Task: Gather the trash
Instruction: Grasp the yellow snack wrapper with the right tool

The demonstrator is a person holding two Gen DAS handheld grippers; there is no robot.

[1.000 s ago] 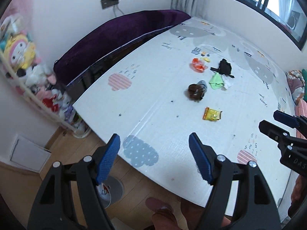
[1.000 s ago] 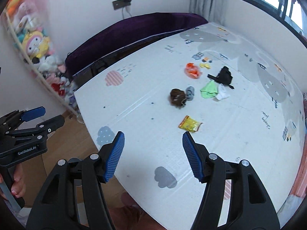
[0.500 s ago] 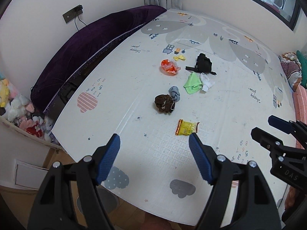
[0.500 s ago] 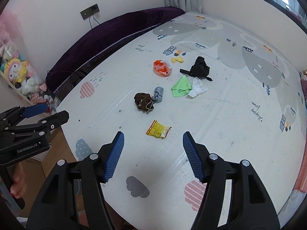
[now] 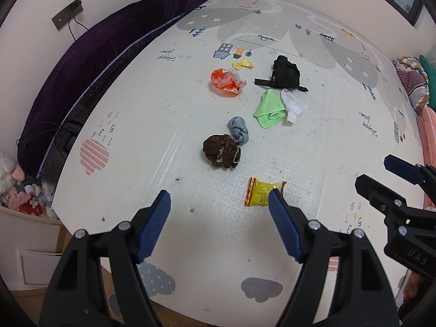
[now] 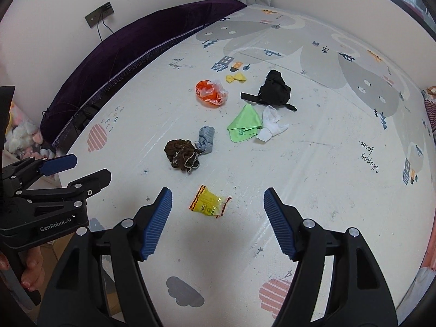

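Note:
A yellow snack wrapper (image 5: 263,196) (image 6: 209,203) lies on the white play mat (image 5: 163,136) (image 6: 327,177), nearest to me. Farther off lie an orange plastic wrapper (image 5: 226,80) (image 6: 211,93) and a small yellow wrapper (image 5: 242,64) (image 6: 235,77). My left gripper (image 5: 219,209) is open and empty, above the mat just short of the yellow snack wrapper. My right gripper (image 6: 218,207) is open and empty, with that wrapper between its fingers in view. Each gripper shows at the edge of the other's view.
Clothes lie among the trash: a brown knit clump (image 5: 222,151) (image 6: 182,154), a grey sock (image 5: 238,130), a green cloth (image 5: 268,109), a white cloth (image 5: 293,105), a black bag (image 5: 286,73). A purple cushion (image 5: 95,62) lines the wall. Plush toys (image 5: 19,190) at left.
Both grippers have moved forward over the mat, toward the scattered items. The yellow snack wrapper now lies close in front of the fingers. Both stay open.

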